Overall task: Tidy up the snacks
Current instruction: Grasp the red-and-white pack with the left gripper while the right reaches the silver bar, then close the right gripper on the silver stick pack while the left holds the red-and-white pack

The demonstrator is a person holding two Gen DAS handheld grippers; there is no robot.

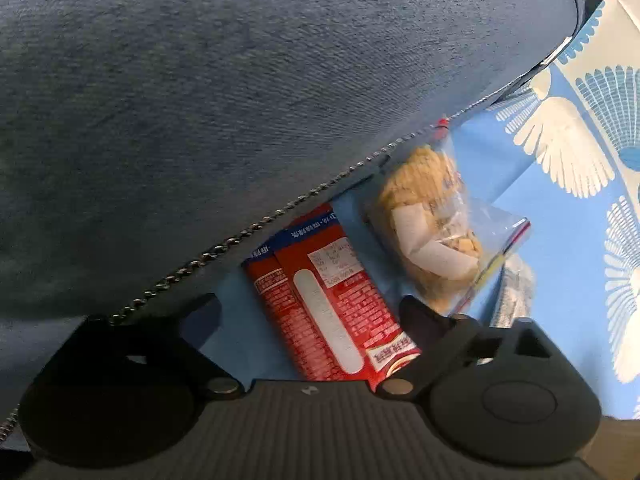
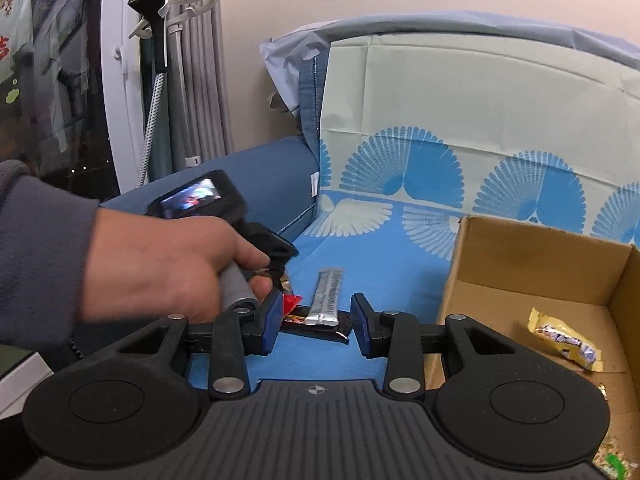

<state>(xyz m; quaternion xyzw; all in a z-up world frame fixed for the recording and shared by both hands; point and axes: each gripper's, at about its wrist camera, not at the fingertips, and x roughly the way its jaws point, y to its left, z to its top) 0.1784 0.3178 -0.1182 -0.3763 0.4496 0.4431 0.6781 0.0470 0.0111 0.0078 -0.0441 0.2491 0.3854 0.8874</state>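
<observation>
Blue cloth (image 2: 372, 240) printed with white and blue fan shapes covers the work surface and runs up a backing behind; a blue sofa arm (image 2: 256, 176) sits to the left. Open cardboard box (image 2: 532, 256) stands on the cloth at right, a yellow candy bar (image 2: 566, 344) lying inside. Right gripper (image 2: 316, 326) has its jaws spread, hovering just above a dark wrapper (image 2: 316, 326) with a silver packet (image 2: 328, 296) lying across it. Left hand (image 2: 160, 264) holds the left gripper (image 1: 312, 320); its fingers are barely in view, so their spacing cannot be told. Before it lie a red box (image 1: 332, 300) and a clear zip bag (image 1: 436, 224) of pale snacks, both beside a grey-blue cushion (image 1: 240, 80).
</observation>
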